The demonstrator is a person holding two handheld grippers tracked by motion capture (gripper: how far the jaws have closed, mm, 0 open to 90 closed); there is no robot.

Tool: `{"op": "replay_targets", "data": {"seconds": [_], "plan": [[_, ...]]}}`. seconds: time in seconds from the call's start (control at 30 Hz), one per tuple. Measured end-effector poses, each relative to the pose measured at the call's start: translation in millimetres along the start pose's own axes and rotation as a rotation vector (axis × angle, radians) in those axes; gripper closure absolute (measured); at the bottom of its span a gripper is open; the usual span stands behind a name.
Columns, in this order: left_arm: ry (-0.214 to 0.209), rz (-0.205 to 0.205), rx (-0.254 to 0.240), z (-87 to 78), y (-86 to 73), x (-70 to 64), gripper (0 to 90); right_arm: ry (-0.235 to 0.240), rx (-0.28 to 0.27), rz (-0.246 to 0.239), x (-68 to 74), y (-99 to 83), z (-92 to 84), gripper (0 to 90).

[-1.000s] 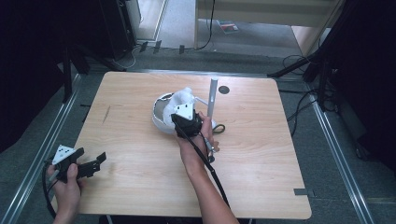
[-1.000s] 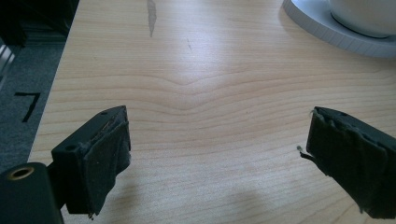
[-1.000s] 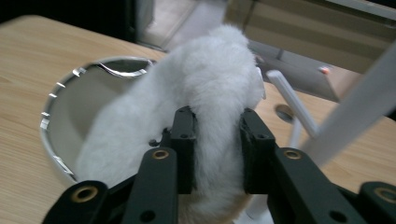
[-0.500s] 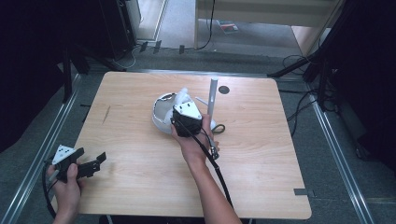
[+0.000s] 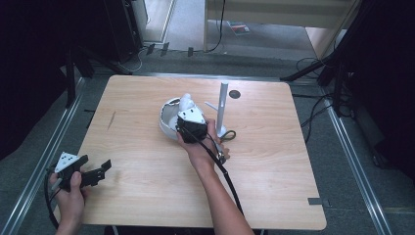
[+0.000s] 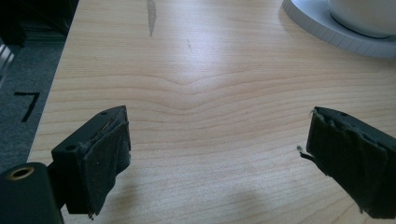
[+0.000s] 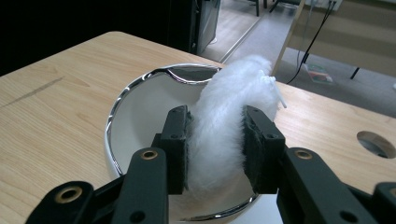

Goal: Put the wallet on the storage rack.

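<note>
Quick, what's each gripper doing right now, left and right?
Left gripper: open, nothing between its jaws, over bare table.
Right gripper: shut on the white fluffy piece, above the white bowl.

High view looks forward and down over the whole desk [image 5: 147, 196]. Both gripper views sit close above it; all three share the white bowl [image 7: 135, 107].

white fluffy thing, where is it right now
In the right gripper view the white fluffy thing sits pinched between the right tool jaws, over the bowl near the table's middle, left of the white stand.
</note>
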State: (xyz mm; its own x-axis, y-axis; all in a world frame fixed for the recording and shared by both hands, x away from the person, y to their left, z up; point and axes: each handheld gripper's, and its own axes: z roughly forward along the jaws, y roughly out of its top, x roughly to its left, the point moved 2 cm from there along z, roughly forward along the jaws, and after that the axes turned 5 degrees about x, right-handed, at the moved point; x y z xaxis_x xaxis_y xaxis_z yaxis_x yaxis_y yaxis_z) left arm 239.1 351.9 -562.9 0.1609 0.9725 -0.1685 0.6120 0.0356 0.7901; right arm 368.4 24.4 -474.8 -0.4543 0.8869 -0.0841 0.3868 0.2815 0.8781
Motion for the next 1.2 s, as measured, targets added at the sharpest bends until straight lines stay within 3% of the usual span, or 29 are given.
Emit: {"op": "replay_targets", "data": {"seconds": [0.03, 0.17, 0.2, 0.3, 0.33, 0.47, 0.67, 0.77, 0.93, 1.0, 1.2], "plan": [[-0.001, 0.000, 0.000, 0.0, 0.0, -0.1, 7.0, 0.019, 0.006, 0.024, -3.1, 0.1, 0.0, 64.7], [0.001, 0.003, 0.003, 0.1, 0.0, -0.3, 7.0, 0.027, 0.002, 0.012, -6.8, 1.1, -3.0, 57.8], [0.002, 0.003, 0.003, 0.0, 0.0, -0.4, 7.0, 0.023, -0.010, 0.025, -7.6, 0.8, -9.4, 50.6], [0.002, -0.001, 0.001, 0.1, 0.1, -0.5, 7.0, 0.050, -0.024, 0.025, -8.0, -0.2, -17.4, 46.6], [0.003, 0.000, 0.001, 0.2, 0.1, -0.6, 7.0, 0.060, -0.030, -0.004, -8.2, -1.9, -25.7, 44.1], [0.005, 0.003, -0.001, 0.3, 0.1, -0.9, 7.0, 0.080, -0.038, -0.017, -10.8, -4.8, -39.4, 41.5], [0.008, 0.008, 0.003, 0.9, 0.3, -1.3, 7.0, 0.143, -0.008, 0.048, -23.9, -15.6, -60.3, 36.7], [0.009, 0.006, 0.002, 0.8, 0.2, -1.2, 7.0, 0.142, -0.003, 0.055, -28.0, -18.5, -65.0, 34.9], [0.008, 0.005, 0.001, 0.6, 0.2, -1.3, 7.0, 0.090, 0.029, 0.048, -36.1, -25.6, -75.4, 28.6], [0.008, 0.004, 0.002, 0.7, 0.2, -1.3, 7.0, 0.058, 0.039, 0.035, -39.7, -29.6, -77.7, 28.6], [0.007, 0.008, 0.003, 0.3, 0.0, -1.4, 7.0, 0.029, 0.069, 0.067, -55.3, -43.0, -80.5, 30.4]]}}
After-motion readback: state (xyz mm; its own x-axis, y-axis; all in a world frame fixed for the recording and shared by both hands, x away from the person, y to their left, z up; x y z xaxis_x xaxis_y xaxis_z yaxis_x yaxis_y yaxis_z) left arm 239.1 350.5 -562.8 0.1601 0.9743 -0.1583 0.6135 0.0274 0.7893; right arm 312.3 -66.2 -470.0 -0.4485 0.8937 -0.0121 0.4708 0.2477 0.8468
